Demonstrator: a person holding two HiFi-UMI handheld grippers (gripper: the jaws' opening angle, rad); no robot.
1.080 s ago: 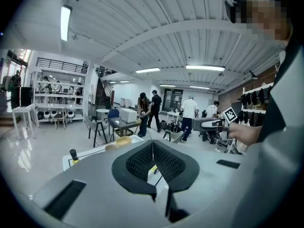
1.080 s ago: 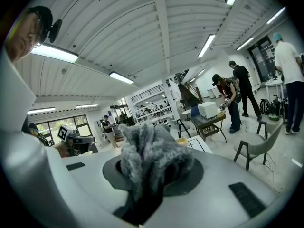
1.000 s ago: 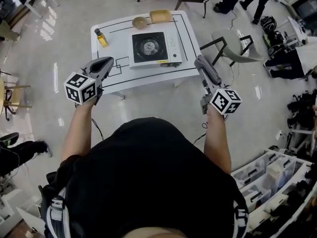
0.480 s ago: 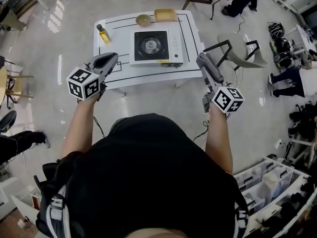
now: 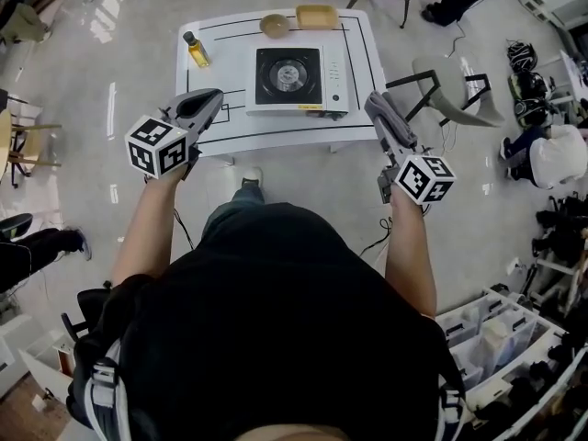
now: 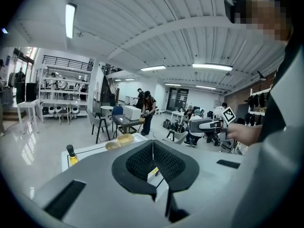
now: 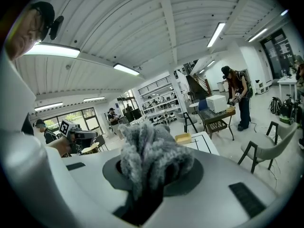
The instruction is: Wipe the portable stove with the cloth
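Standing here, my worry is the cloth [image 7: 152,156]. The right gripper [image 5: 377,110] has its jaws clamped on it, but only as a fluffy grey wad that bulges out past the tips. I'd guess a hard drag across the stove [image 5: 289,79] could pull it loose or snag it on the raised burner ring in the middle. The stove looks light too, so a sideways push might slide it over the smooth white table [image 5: 276,138] towards the oil bottle [image 5: 194,50] at its left, or back into the bowl [image 5: 273,25] and yellow tray [image 5: 316,16] behind it. The left gripper [image 6: 153,163] has its jaws pressed together with nothing between them, so as it stands it can only brace the stove with its closed tips, not grab it. Both grippers hang at the near edge of the table, well apart from the stove, so no wiping has begun. The stove sits square in the middle of the table inside black marked lines. It has a pale body, a black top with a round burner, a control strip down its right side and a yellow label on its near edge. I can't make out any dirt on it from here.
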